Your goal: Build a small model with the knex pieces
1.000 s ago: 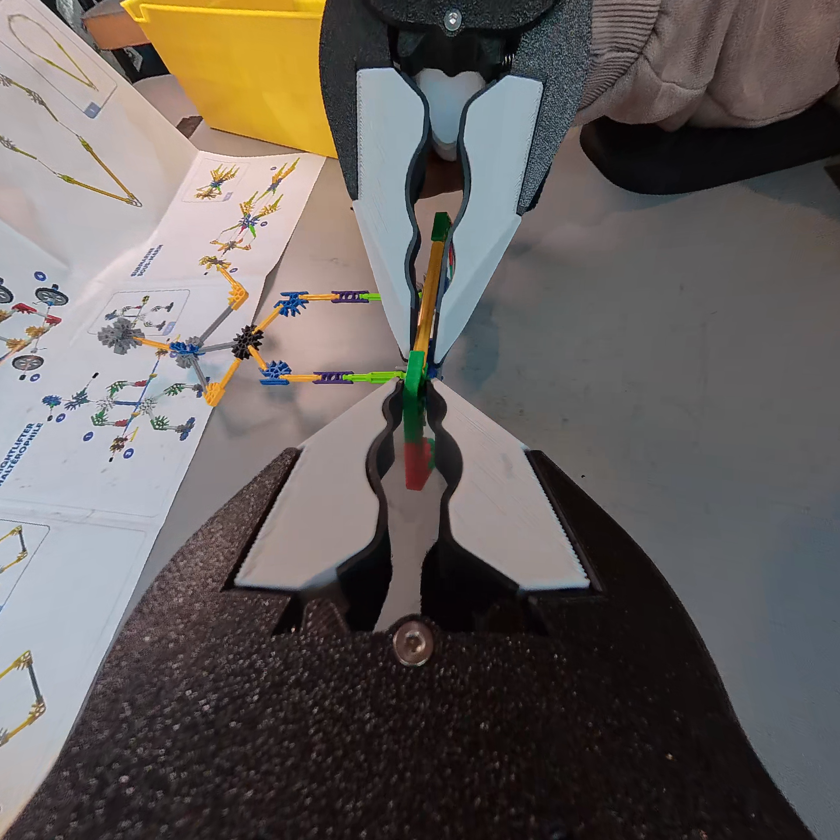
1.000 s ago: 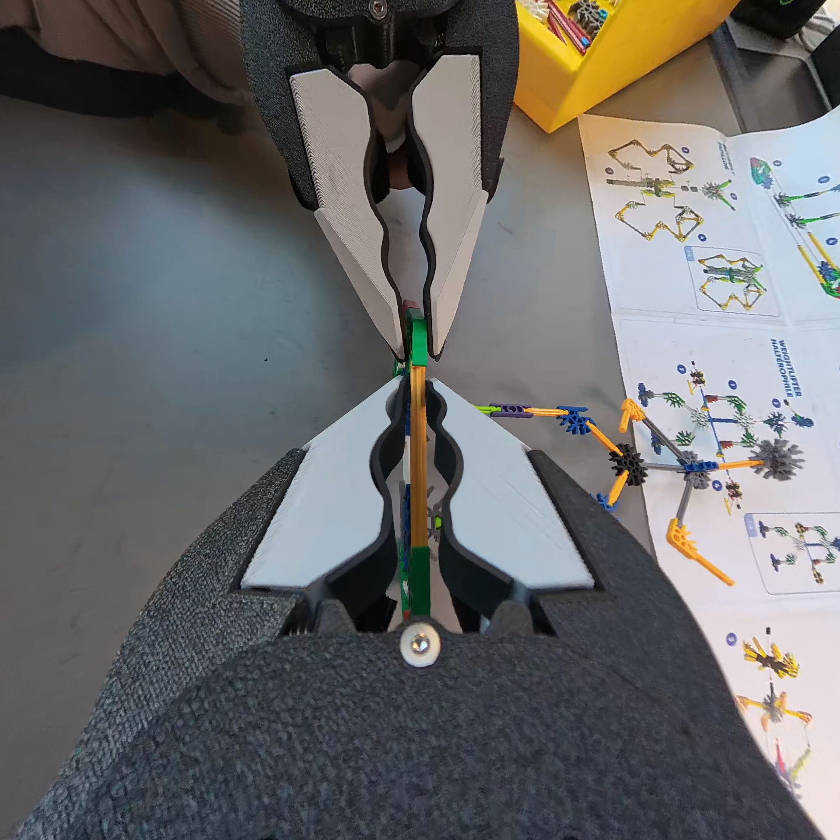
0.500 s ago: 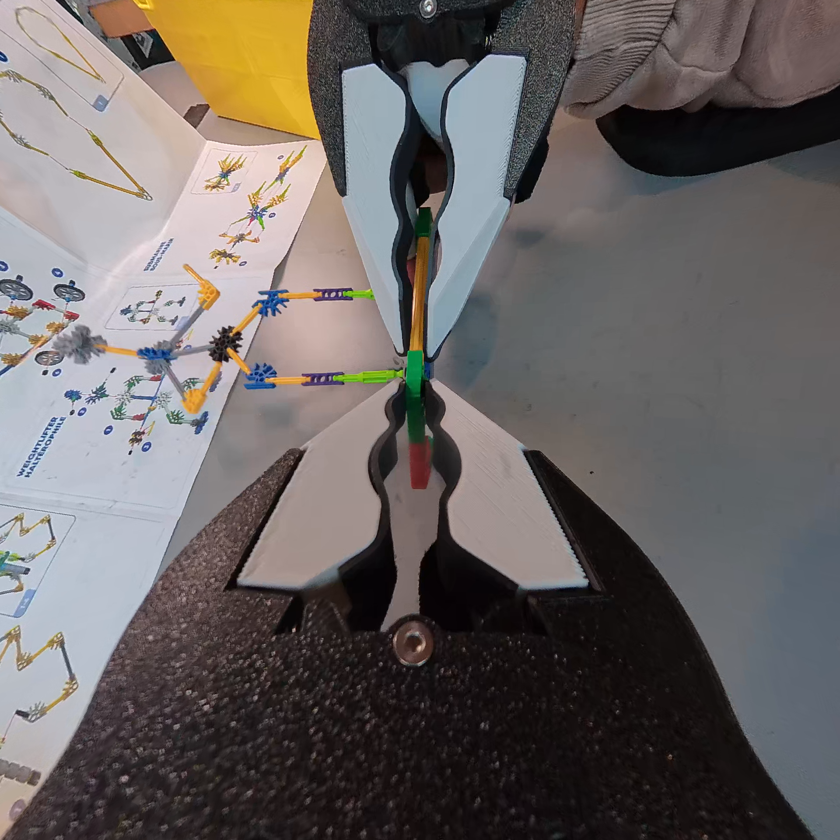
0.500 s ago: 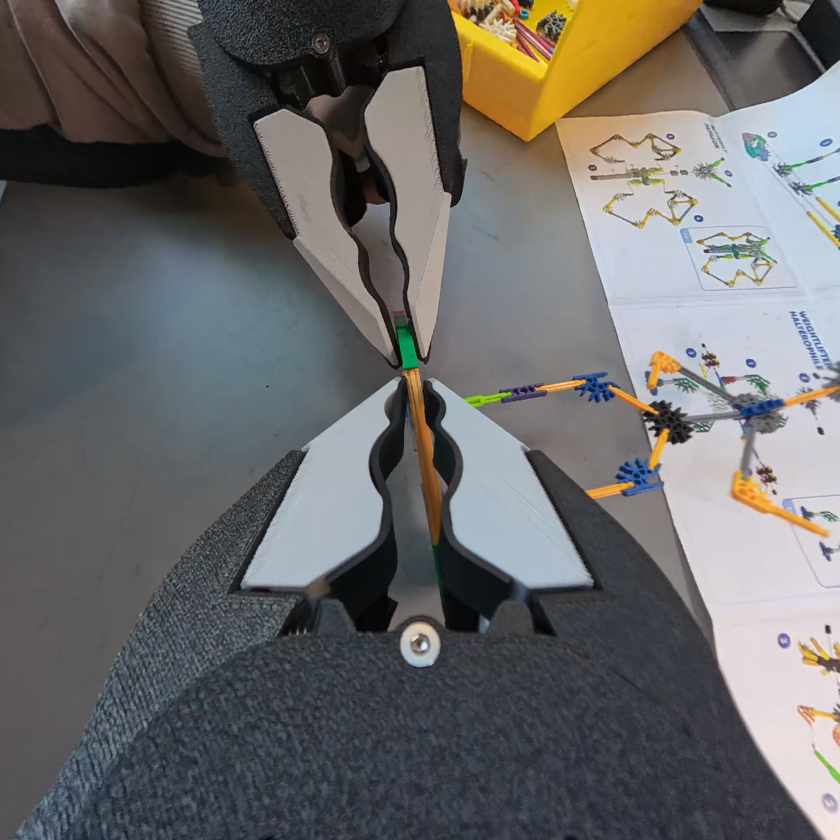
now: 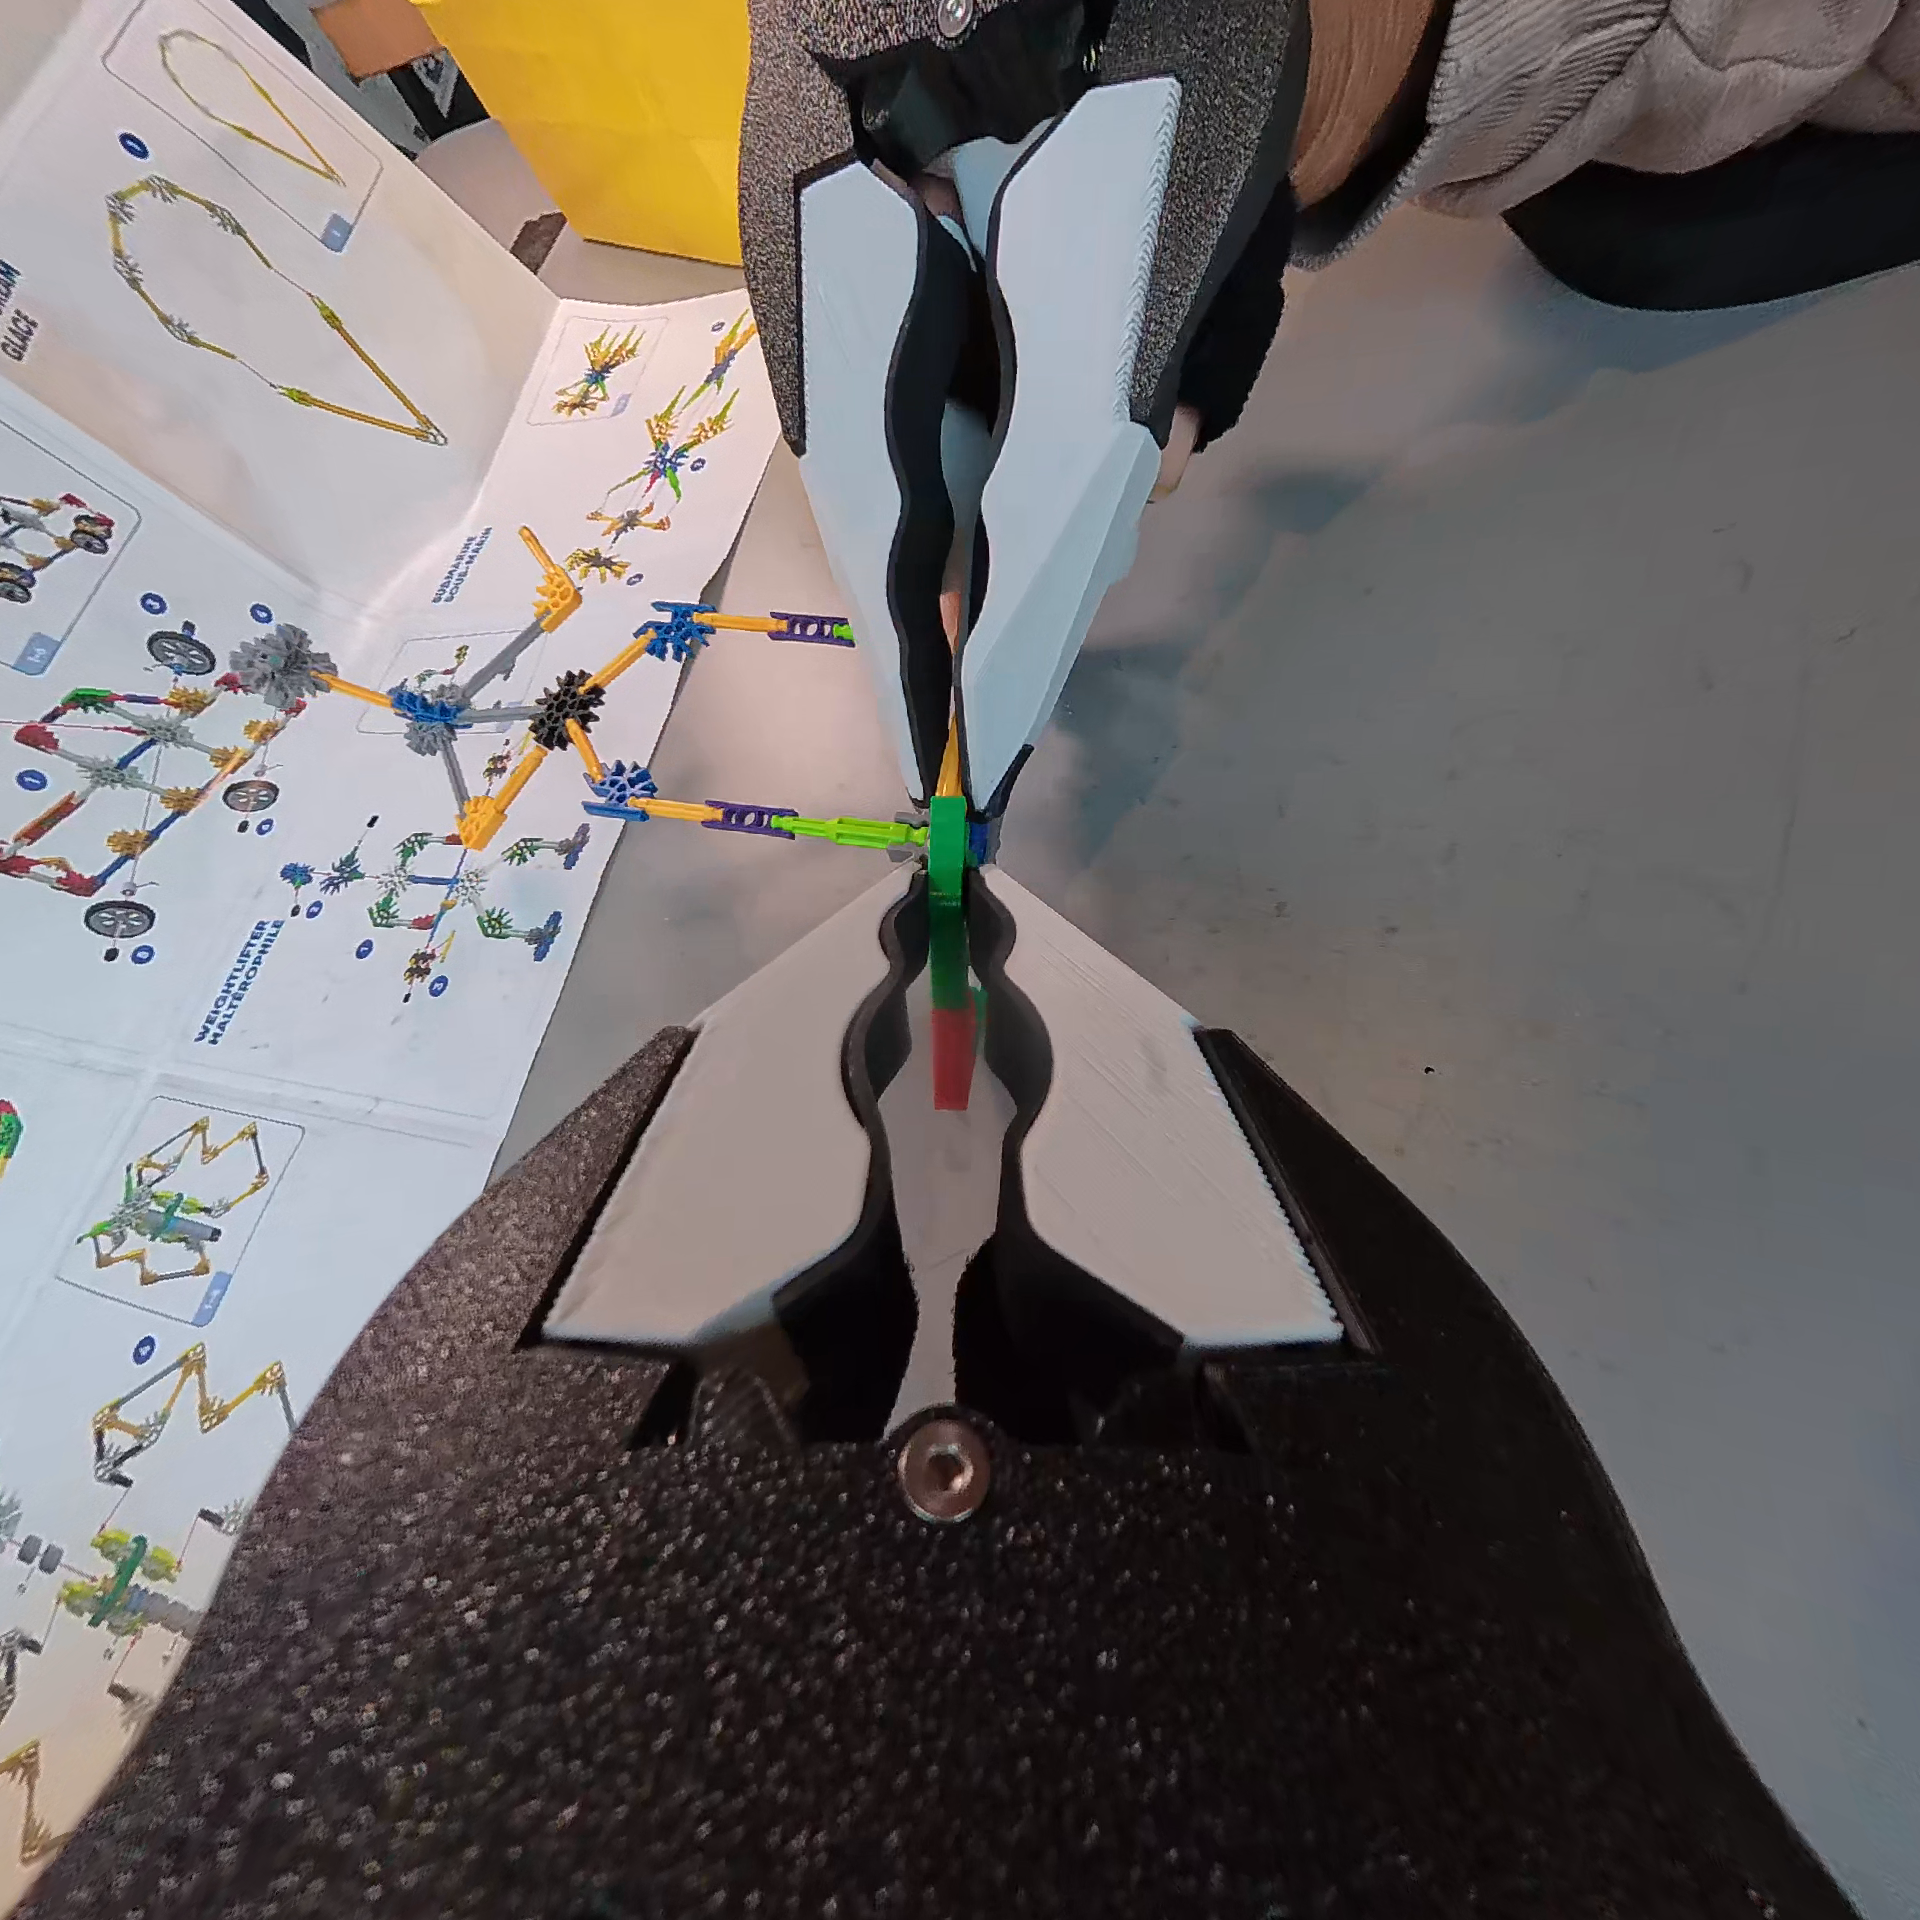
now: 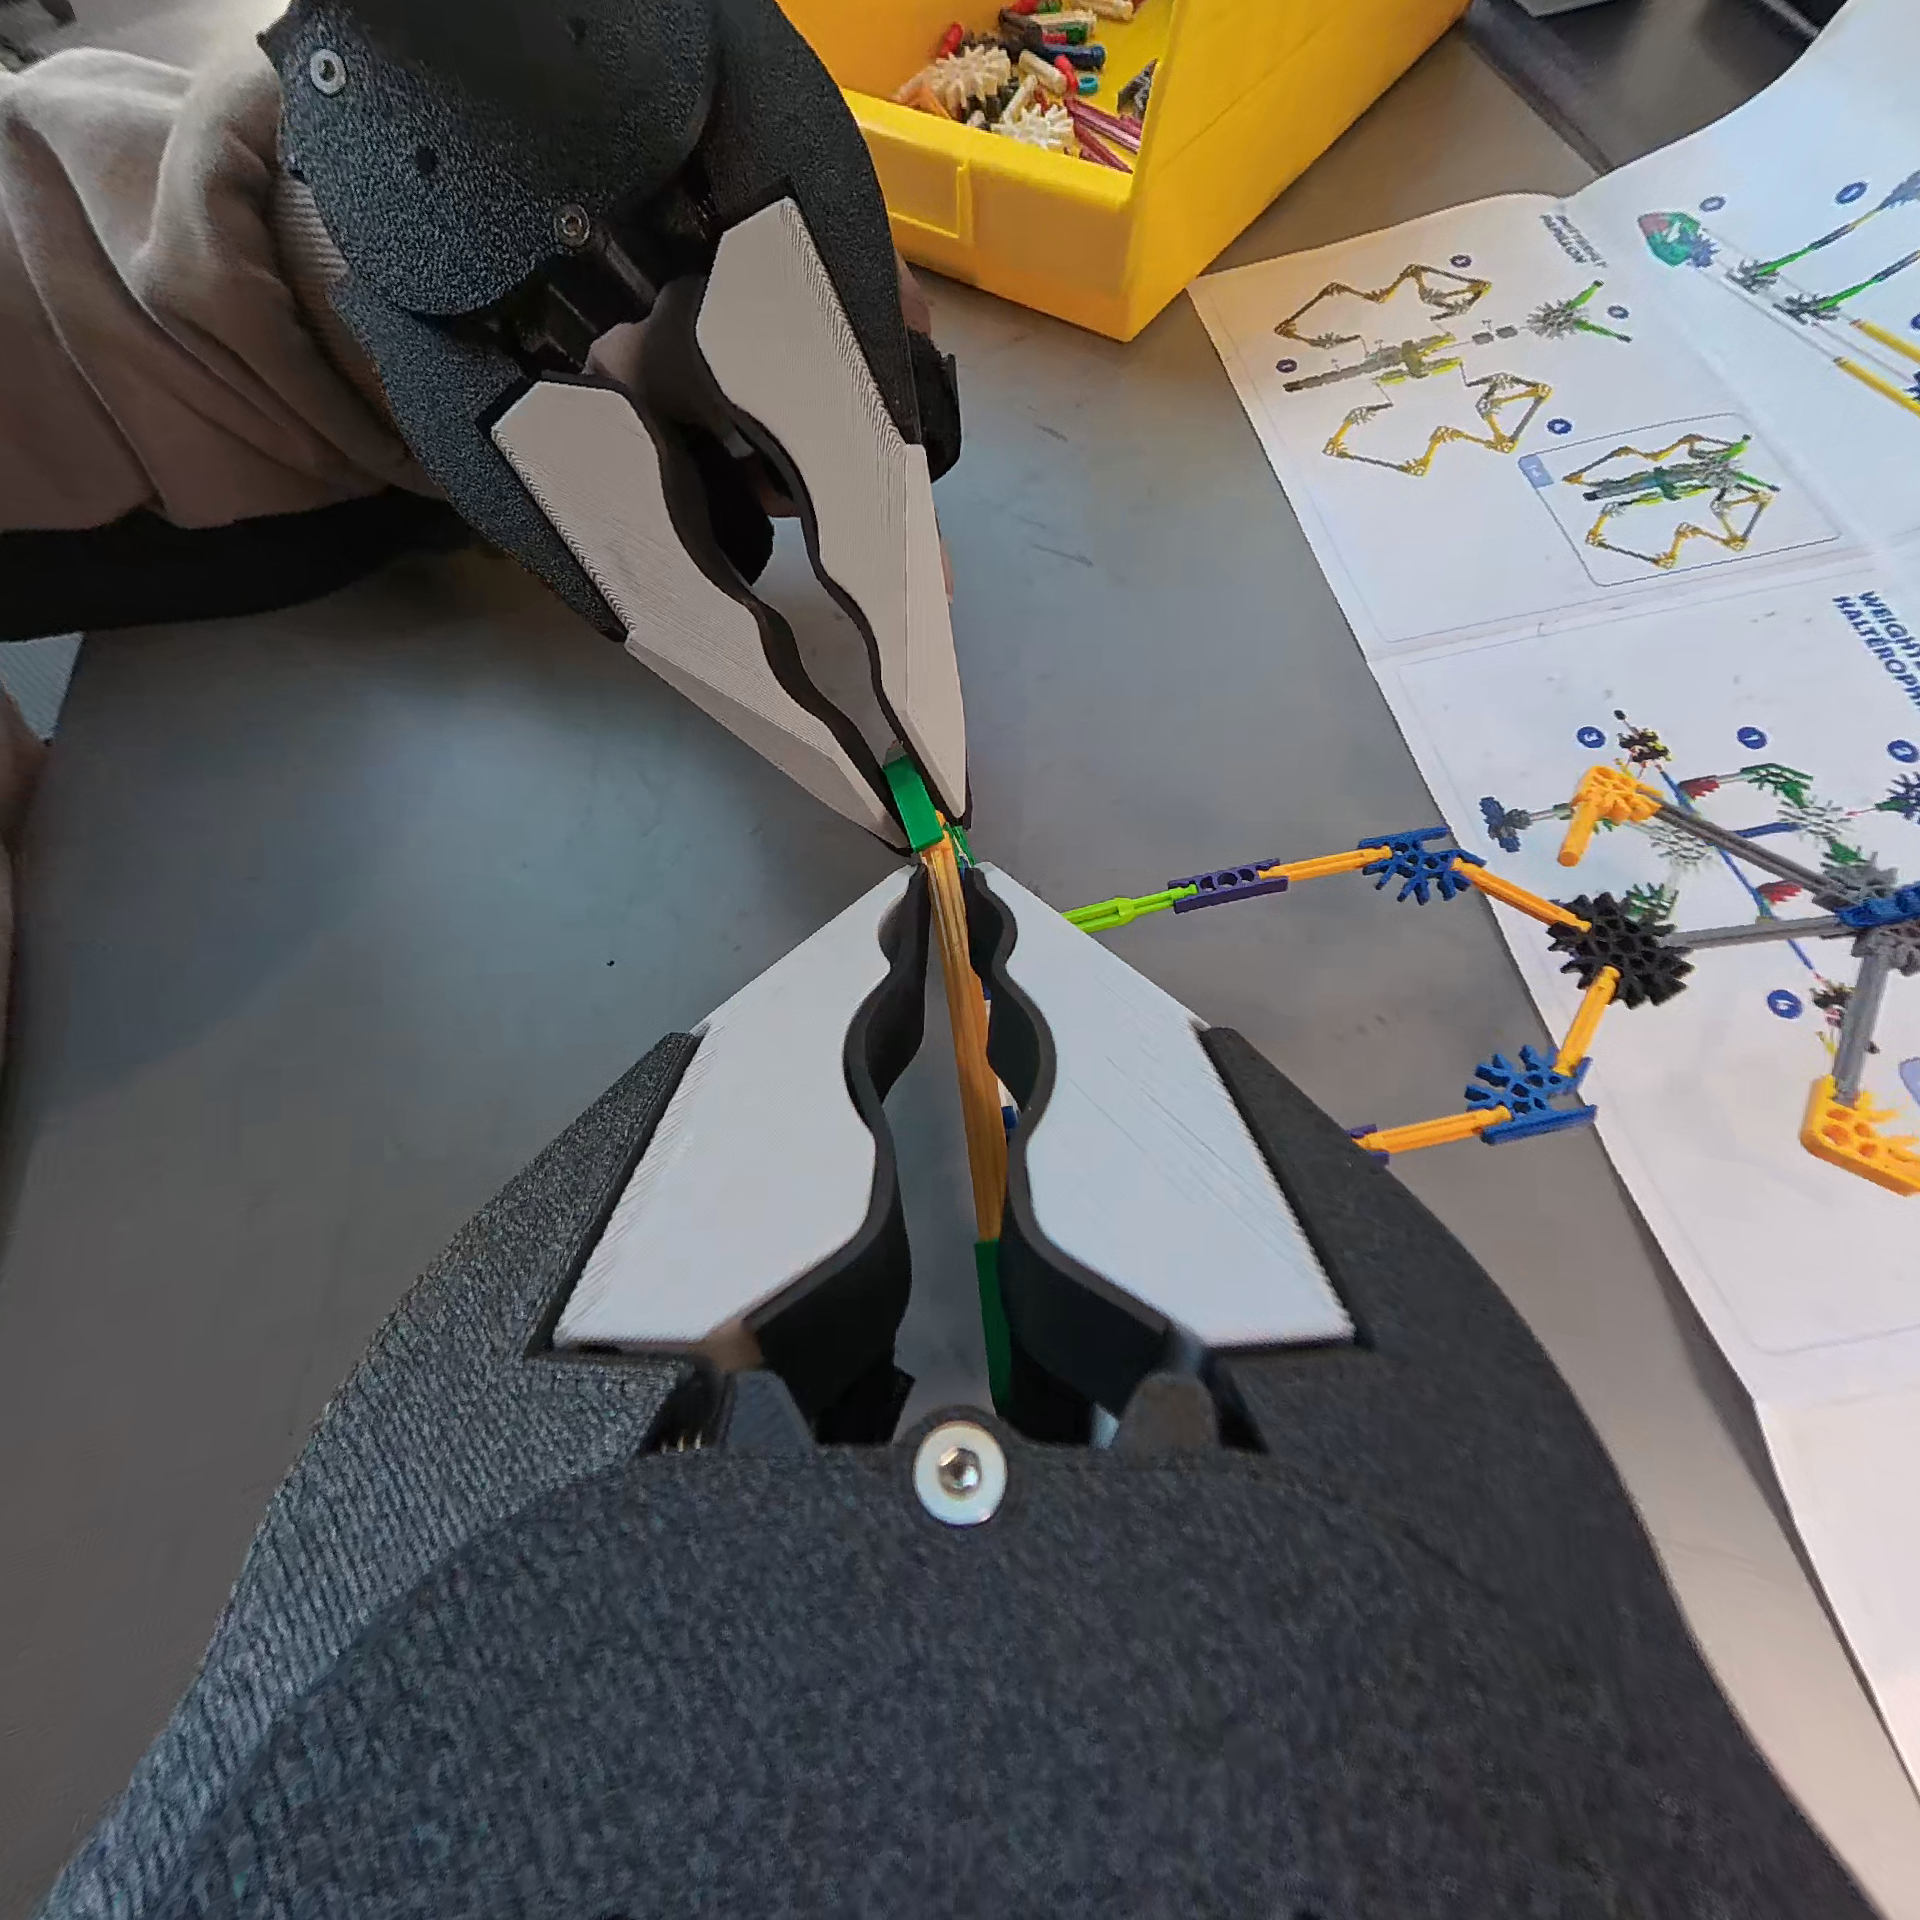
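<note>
Left wrist view | left hand-held gripper (image 5: 948, 883) clamps green connector (image 5: 945, 836) | right hand-held gripper (image 6: 948, 883) grips yellow rod (image 6: 966, 1039) — far end hidden

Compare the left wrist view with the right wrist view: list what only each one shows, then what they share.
Only the left wrist view: the red piece below the green connector between the left gripper fingers.

Only the right wrist view: the loose parts inside the yellow bin, and the full yellow rod running back between the right gripper fingers.

Both: the two grippers tip to tip, each shut on the same rod-and-connector model, the instruction sheet, the grey table and a beige sleeve.
</note>
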Tool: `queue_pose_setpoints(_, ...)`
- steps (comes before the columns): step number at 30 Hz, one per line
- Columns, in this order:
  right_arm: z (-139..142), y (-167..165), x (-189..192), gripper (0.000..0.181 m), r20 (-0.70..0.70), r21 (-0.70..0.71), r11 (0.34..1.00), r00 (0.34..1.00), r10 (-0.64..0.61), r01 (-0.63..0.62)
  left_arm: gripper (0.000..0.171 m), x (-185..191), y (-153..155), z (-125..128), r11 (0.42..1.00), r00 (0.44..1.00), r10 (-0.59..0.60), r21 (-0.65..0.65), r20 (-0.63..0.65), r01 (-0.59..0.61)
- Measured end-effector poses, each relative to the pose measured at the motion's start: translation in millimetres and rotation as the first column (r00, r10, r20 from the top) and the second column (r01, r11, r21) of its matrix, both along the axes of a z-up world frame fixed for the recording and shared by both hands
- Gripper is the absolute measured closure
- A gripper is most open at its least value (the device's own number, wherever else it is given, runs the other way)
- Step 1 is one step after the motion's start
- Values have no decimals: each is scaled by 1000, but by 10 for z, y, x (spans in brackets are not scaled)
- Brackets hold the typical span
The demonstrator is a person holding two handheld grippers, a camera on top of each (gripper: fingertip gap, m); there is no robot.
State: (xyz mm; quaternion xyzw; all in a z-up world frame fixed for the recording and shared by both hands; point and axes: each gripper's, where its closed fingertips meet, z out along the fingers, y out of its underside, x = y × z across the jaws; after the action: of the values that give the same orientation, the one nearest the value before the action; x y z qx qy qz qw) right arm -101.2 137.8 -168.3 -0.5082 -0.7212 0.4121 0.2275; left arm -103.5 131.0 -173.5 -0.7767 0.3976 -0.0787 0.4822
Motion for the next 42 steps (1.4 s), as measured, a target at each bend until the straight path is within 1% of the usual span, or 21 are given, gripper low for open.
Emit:
queue_pose_setpoints(6,0,47,-36,177,5,-9,998,998,-62,62,166,-47,50,-2,999,999,45,6,-8,-45)
queue_pose_setpoints(10,-3,84,-60,177,16,-21,994,994,-104,104,165,-83,92,-5,996,995,92,13,-35,-92)
queue_pose_setpoints(13,-5,121,-79,177,17,-14,990,990,-137,137,165,-113,138,-11,988,985,149,42,-86,-146)
queue_pose_setpoints(16,-2,177,-103,177,10,11,985,985,-174,174,163,-151,204,-7,969,964,244,62,-105,-239)
queue_pose_setpoints(18,-1,206,-115,177,9,17,982,982,-190,190,163,-169,238,-6,949,945,313,57,-92,-309)
queue_pose_setpoints(20,0,220,-120,177,1,27,979,980,-201,201,163,-175,255,-4,939,937,342,56,-75,-339)
queue_pose_setpoints(24,-6,231,-133,177,-10,53,977,979,-205,206,164,-182,261,-14,932,932,362,12,-15,-361)
queue_pose_setpoints(27,2,246,-137,177,-22,62,975,977,-213,214,164,-175,270,-2,926,923,377,-44,80,-375)
queue_pose_setpoints(28,3,253,-138,177,-24,63,974,976,-215,216,164,-172,272,3,925,918,379,-67,116,-374)
queue_pose_setpoints(29,15,426,-152,178,-43,95,944,948,-314,317,164,-100,242,4,937,923,347,-106,165,-333)
queue_pose_setpoints(30,77,693,-116,177,-89,153,915,927,-363,373,167,81,164,6,955,928,282,-165,244,-247)
queue_pose_setpoints(31,184,760,-70,178,-75,24,928,926,-370,373,167,239,111,14,962,925,246,-192,291,-196)
queue_pose_setpoints(32,195,715,-7,177,-70,58,944,945,-319,323,167,258,120,18,967,942,238,-150,238,-206)
queue_pose_setpoints(33,180,587,21,177,-93,152,949,960,-264,276,167,191,150,58,971,960,238,-72,149,-229)
queue_pose_setpoints(34,167,442,13,176,-99,181,953,969,-228,243,167,146,163,94,973,966,232,-37,111,-229)
queue_pose_setpoints(35,178,412,0,176,-108,217,947,970,-220,239,167,129,156,78,975,969,219,-49,115,-215)
queue_pose_setpoints(36,221,424,-12,176,-122,206,947,967,-224,245,167,115,142,51,980,972,198,-60,129,-191)
queue_pose_setpoints(37,246,439,-19,176,-127,162,955,965,-231,250,167,103,134,60,983,972,180,-61,150,-173)
queue_pose_setpoints(39,239,429,-15,176,-139,129,965,967,-212,230,167,92,123,136,988,974,151,-45,170,-145)
queue_pose_setpoints(41,238,386,-19,174,-149,138,969,972,-184,205,166,65,119,104,989,980,145,-33,136,-142)
queue_pose_setpoints(42,276,366,-27,172,-181,145,970,969,-168,195,166,60,111,53,990,983,138,-40,121,-134)
